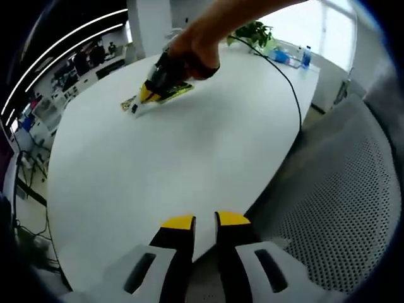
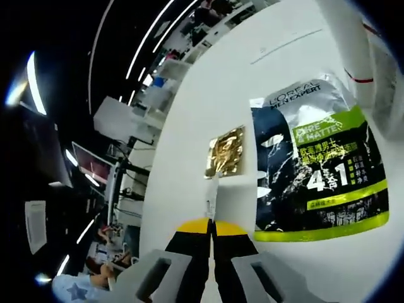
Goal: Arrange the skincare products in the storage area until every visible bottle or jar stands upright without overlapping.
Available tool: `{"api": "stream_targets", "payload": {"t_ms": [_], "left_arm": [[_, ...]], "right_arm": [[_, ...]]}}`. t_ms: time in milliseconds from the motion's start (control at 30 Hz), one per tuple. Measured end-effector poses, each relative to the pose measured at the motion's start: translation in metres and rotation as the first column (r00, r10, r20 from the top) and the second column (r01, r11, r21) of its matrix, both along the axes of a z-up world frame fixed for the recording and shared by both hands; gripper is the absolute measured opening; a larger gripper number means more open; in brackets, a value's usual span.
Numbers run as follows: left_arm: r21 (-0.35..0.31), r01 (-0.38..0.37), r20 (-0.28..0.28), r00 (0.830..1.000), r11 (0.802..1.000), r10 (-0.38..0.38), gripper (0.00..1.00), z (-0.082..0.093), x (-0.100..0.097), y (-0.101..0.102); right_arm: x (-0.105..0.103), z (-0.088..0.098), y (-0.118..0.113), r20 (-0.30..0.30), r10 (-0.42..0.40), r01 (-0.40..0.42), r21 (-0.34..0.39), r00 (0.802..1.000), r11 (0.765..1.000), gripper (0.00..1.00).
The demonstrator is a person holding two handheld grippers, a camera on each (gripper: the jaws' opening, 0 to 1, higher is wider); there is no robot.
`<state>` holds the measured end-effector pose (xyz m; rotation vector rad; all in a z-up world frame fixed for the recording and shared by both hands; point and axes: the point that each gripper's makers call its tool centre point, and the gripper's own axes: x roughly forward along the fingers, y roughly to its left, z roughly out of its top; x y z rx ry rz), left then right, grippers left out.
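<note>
Your right tool (image 2: 211, 222) pinches a thin white sachet (image 2: 212, 197) on the white bench (image 2: 208, 95), beside the gold packet (image 2: 225, 151) and L'Oreal pouch (image 2: 319, 167); your left tool (image 1: 206, 219) hovers apart, jaws slightly parted, empty.

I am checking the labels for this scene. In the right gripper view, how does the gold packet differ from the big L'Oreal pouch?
The gold packet is small and square; the L'Oreal pouch is much larger and taller. The gold packet is shiny crinkled foil with no readable text; the pouch is dark and silver with green bands and printed words. The packet lies straight ahead of the right claw; the pouch lies to its right. Both lie flat on the white table.
</note>
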<state>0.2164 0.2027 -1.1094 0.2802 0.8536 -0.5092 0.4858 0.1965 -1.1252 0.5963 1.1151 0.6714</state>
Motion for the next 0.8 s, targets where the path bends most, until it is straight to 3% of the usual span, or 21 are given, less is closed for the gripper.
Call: {"api": "stream_targets", "payload": {"t_ms": [500, 800], "left_arm": [[0.007, 0.009, -0.010, 1.000, 1.000, -0.009, 0.00, -0.0024, -0.0028, 0.0013], [0.013, 0.006, -0.007, 1.000, 1.000, -0.006, 0.00, -0.0019, -0.0020, 0.0032]], "right_arm": [[-0.0059, -0.0088, -0.0007, -0.029, 0.026, -0.028, -0.053, 0.999, 0.998, 0.01], [-0.0046, -0.0033, -0.0055, -0.041, -0.022, 0.020, -0.057, 0.999, 0.998, 0.11]]}}
